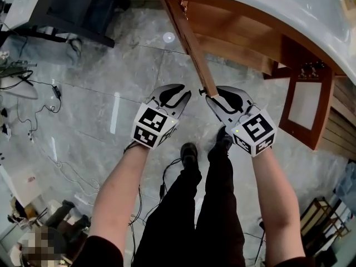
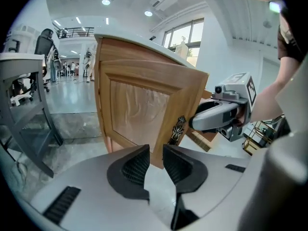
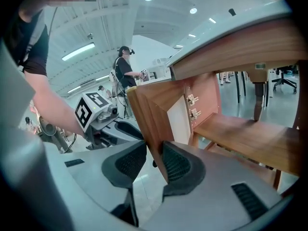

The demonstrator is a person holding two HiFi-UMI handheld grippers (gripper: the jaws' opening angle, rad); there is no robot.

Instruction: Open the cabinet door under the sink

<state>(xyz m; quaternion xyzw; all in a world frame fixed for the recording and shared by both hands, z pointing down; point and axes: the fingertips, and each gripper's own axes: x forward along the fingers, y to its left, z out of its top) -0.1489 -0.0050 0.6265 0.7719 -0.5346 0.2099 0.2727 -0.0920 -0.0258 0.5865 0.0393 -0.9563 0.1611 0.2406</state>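
the cabinet door (image 1: pixel 196 52) under the white counter (image 1: pixel 311 15) stands swung well out over the floor, seen edge-on from above. the right gripper (image 1: pixel 214 95) is closed on its free edge, with a pad on each face. we judge the pull should follow the hinge arc, with the grip held square so the edge does not slip out. the left gripper (image 1: pixel 181 93) is parted and empty, just beside the door face, near the ornate handle (image 2: pixel 178 129).

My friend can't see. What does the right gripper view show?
The right gripper clamps its jaws on the edge of the wooden cabinet door, which stands swung open. Behind it the cabinet's wooden shelf shows, and the left gripper hovers at the left.
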